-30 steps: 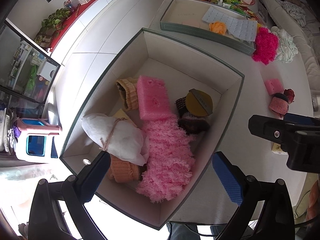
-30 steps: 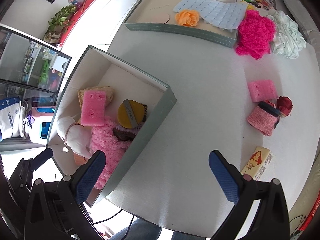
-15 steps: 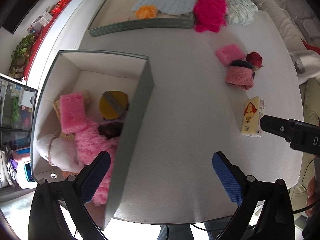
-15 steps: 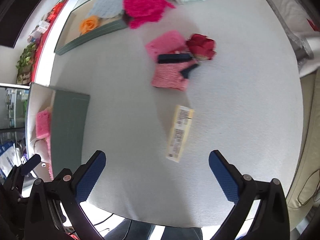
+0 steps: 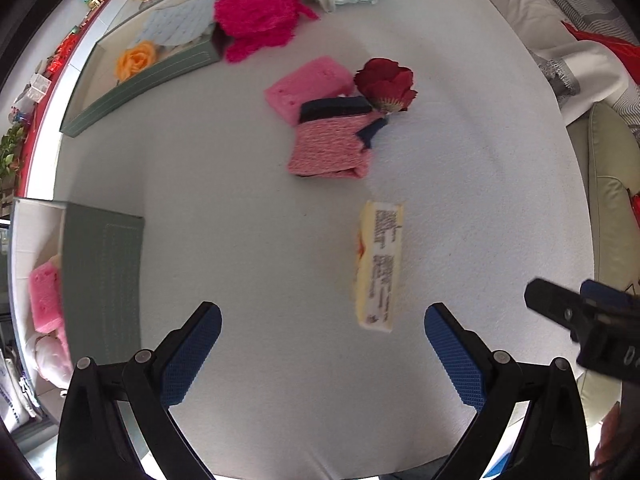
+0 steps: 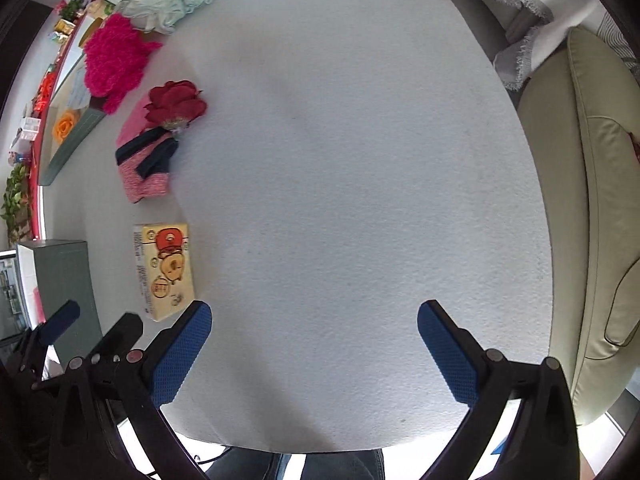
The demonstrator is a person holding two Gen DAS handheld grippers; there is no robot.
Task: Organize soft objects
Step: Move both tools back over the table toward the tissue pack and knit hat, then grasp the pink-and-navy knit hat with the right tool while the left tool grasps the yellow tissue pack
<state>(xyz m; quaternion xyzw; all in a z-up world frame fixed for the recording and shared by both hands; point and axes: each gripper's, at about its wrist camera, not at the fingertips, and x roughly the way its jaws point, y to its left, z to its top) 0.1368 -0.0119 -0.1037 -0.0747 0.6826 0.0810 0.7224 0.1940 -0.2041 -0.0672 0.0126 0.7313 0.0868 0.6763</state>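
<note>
Yellow, soft-looking printed tissue pack [image 5: 378,266] lies on the white surface [image 5: 248,240], just ahead of the left hand-held gripper [image 5: 322,354], which gapes wide and empty. Likely light and squashy; pinch across its narrow width. Right hand-held gripper [image 6: 314,350] also spread wide, holding nothing.

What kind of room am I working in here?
Probably a home living room: a cream sofa runs beside the white table, and potted plants line a red shelf at the far side.
</note>
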